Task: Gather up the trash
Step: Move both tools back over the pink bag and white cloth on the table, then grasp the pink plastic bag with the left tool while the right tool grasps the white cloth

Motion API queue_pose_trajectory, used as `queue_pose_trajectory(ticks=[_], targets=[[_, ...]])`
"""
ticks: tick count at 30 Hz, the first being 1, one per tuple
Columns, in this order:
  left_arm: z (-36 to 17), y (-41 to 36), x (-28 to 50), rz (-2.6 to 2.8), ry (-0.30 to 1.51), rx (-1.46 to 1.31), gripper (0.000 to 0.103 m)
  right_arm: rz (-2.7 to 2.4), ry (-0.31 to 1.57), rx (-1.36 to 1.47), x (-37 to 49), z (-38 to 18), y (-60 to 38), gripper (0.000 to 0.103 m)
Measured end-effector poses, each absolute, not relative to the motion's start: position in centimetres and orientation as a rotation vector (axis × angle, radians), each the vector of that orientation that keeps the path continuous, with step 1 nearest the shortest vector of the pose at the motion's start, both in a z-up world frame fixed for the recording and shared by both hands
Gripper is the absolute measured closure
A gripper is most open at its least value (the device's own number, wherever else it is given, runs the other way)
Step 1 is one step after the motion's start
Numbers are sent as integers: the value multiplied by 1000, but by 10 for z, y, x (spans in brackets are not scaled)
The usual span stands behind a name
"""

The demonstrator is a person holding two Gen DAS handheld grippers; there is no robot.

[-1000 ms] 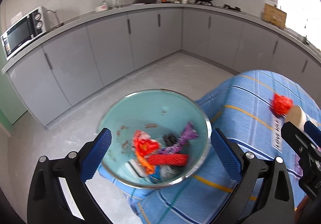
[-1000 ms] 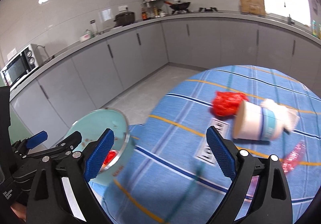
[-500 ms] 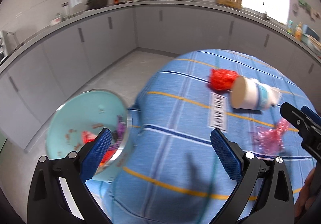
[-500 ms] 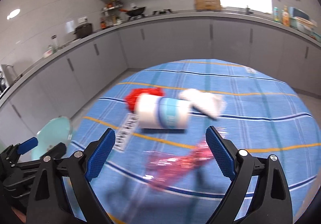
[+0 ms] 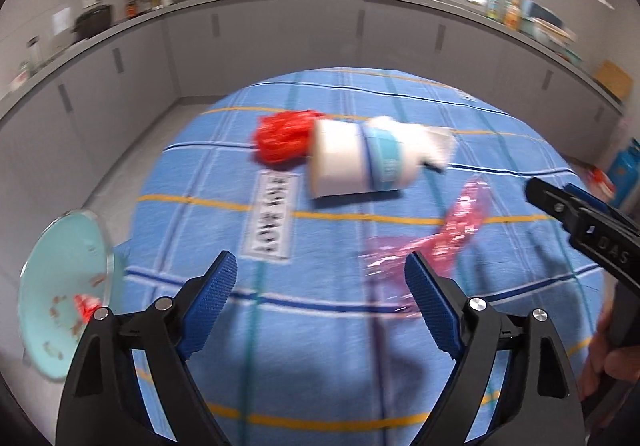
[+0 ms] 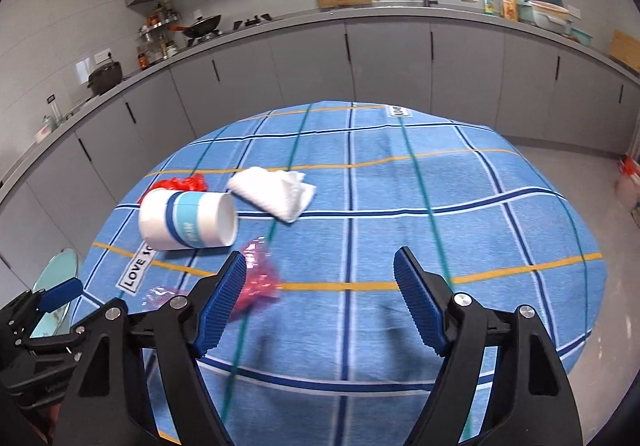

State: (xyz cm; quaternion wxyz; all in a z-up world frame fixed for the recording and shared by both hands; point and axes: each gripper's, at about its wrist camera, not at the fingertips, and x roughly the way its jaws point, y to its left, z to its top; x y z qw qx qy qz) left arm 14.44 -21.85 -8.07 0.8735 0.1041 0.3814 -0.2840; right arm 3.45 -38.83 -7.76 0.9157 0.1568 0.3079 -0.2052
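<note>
Blue-checked cloth [image 6: 400,206]: covers the round worktop.
Paper cup [image 6: 188,220]: on its side, white with a blue band.
Red netting [image 5: 284,138]: touching the cup's base.
Tissue [image 6: 276,190]: crumpled, just beside the cup's mouth.
Pink wrapper [image 6: 260,278]: near the right tongs' left pad.
Left tongs [image 5: 320,286]: spread, closing, nothing between.
Right tongs [image 6: 320,286]: spread, closing, nothing pinched.
Teal bowl [image 5: 60,266]: off the worktop's left edge, scraps inside.

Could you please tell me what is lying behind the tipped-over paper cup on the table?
A red mesh wrapper lies behind the paper cup at its base end, and a crumpled white tissue by its mouth. The cup covers part of both.
</note>
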Motion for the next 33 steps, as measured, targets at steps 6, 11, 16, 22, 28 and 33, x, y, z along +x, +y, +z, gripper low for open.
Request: queue_pose_trajectory(ticks=[6, 11, 16, 22, 28, 33], targets=[[-91, -260, 138, -703, 810, 277, 19, -453, 640, 341, 31, -80, -408, 27], [-104, -285, 134, -723, 829, 351, 28, -466, 646, 359, 28, -82, -420, 27], [-113, -294, 136, -718, 859, 366, 32, -472, 651, 381, 26, -87, -428, 27], [-119, -297, 133, -727, 875, 368, 49, -470, 658, 392, 26, -90, -432, 27], [-120, -292, 131, -723, 879, 349, 53, -469, 669, 395, 28, -93, -433, 27], [-113, -270, 135, -690, 878, 307, 64, -439, 687, 403, 39, -96, -434, 27]])
